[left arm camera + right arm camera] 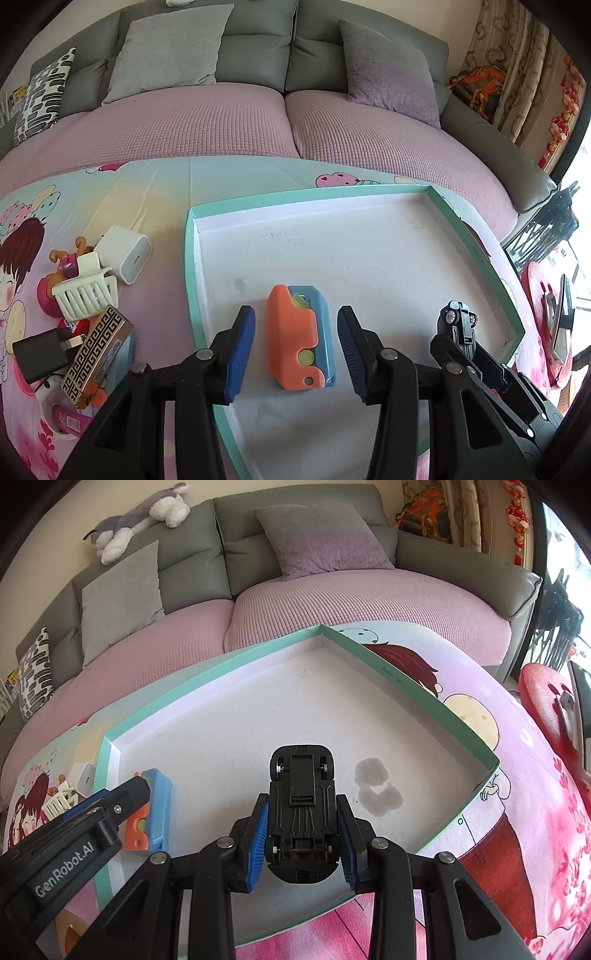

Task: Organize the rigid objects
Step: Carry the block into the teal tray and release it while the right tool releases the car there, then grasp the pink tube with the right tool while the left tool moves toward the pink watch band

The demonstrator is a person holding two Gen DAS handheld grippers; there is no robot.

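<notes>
Right wrist view: the right gripper [302, 843] clamps a black toy car [302, 808], underside up, over the teal-rimmed tray [413, 672]. Only the left wrist view shows the left gripper [295, 354] spread wide around an orange-and-blue toy [301, 339] lying untouched on the tray floor between its fingers.

A grey sofa [295, 535] with pink seat covers is filling the background, daylight pouring in at right.
</notes>
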